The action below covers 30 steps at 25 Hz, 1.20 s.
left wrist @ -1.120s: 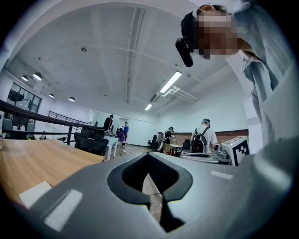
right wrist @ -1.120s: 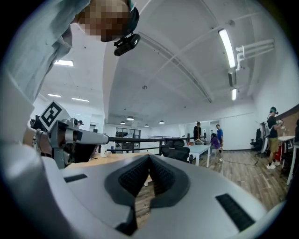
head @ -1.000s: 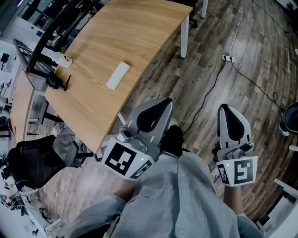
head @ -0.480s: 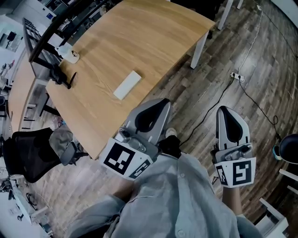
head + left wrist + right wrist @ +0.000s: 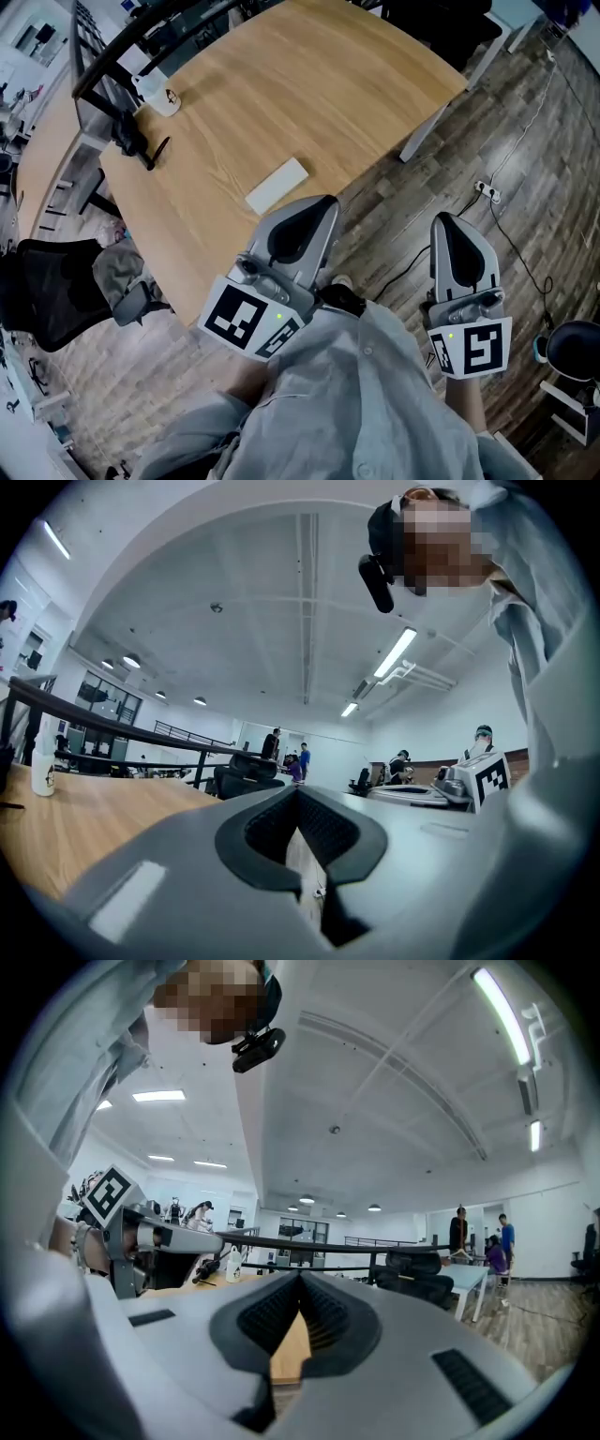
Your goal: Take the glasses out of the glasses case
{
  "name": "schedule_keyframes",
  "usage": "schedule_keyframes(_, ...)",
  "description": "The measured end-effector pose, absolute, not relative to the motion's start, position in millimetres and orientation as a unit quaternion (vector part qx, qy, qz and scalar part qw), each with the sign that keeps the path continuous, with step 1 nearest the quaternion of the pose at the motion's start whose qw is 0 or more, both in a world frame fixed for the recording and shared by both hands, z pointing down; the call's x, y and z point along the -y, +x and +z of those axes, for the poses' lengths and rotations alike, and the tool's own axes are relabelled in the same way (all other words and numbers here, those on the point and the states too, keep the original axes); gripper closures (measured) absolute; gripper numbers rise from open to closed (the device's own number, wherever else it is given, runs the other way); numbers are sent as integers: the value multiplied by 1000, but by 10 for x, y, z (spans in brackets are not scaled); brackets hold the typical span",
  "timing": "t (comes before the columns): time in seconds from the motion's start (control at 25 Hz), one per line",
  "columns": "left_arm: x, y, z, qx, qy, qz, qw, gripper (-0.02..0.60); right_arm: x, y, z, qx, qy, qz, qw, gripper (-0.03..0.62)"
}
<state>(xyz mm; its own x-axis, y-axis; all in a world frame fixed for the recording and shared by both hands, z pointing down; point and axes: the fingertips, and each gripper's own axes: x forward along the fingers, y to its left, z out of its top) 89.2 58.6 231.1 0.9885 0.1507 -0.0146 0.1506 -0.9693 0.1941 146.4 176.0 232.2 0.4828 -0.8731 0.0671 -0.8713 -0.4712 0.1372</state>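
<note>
A white oblong glasses case (image 5: 277,186) lies closed on the wooden table (image 5: 309,84), near its front edge. My left gripper (image 5: 323,202) is held out level just short of that edge, close to the case, its jaws together with nothing between them. My right gripper (image 5: 447,221) hangs over the floor to the right of the table, also shut and empty. Seen in the left gripper view, the left gripper (image 5: 298,791) has its pads meeting at the tip. The right gripper (image 5: 301,1277) looks the same in the right gripper view. No glasses are visible.
A white bottle (image 5: 161,96) and a black clamp arm (image 5: 131,141) stand at the table's far left. A black office chair (image 5: 52,305) sits left of the table. A white table leg (image 5: 422,141), a power strip (image 5: 487,190) and its cable are on the wood floor to the right.
The table and the case have drawn closer and shifted right in the head view as I walk toward them. Both grippers keep their shut pose in front of my body.
</note>
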Motion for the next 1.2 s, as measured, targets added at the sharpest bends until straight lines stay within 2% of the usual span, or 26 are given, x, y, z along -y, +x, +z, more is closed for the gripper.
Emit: schedule_keyframes(1.2, 816, -171, 2558, 203, 974, 4, 106, 578, -221, 1192, 2608, 680, 720, -18, 135, 594)
